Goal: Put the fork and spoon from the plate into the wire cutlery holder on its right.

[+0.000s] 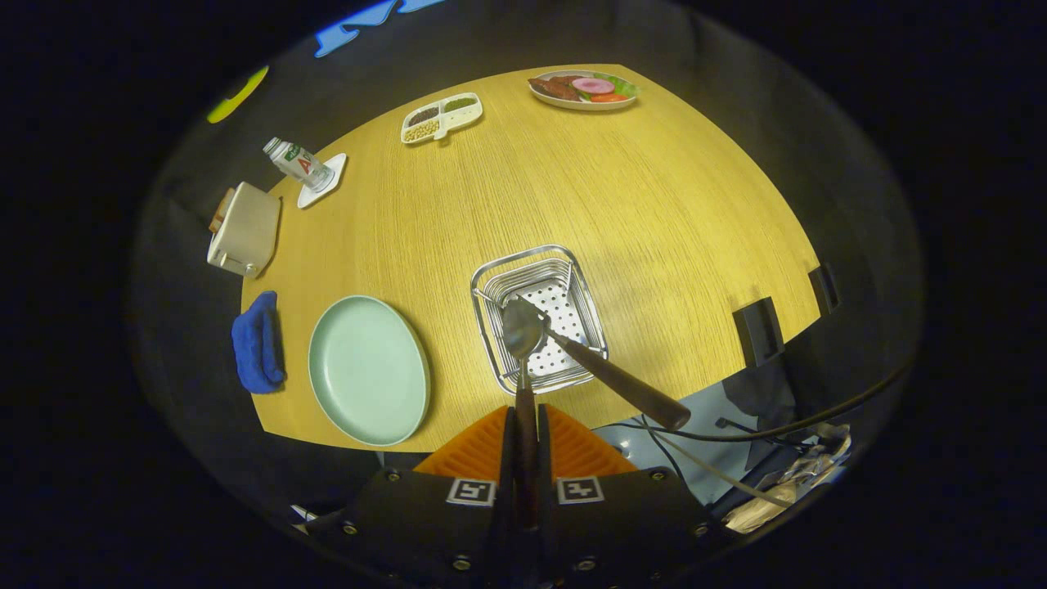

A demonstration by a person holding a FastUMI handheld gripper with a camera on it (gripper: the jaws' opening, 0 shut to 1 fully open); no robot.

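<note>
Claw (524, 433) clamps dark-handled spoon (522, 327) | bowl over wire holder (537, 317)

The gripper (524, 425) is closed on the dark handle of a spoon (522, 329), both fingers pressing it, and the spoon's bowl hangs over the wire cutlery holder (491, 327). A fork (622, 380) already leans in the holder, its wooden handle sticking out over the holder's near right corner and past the table (572, 188) edge. Just left of the holder sits the pale green plate (368, 370), bare. Left of the plate lies a blue cloth (257, 342). Beyond the holder, well apart, are a toaster (244, 229), a bottle (298, 162) on a coaster (327, 184), a divided snack tray (441, 118) and a dish of food (582, 89).
</note>
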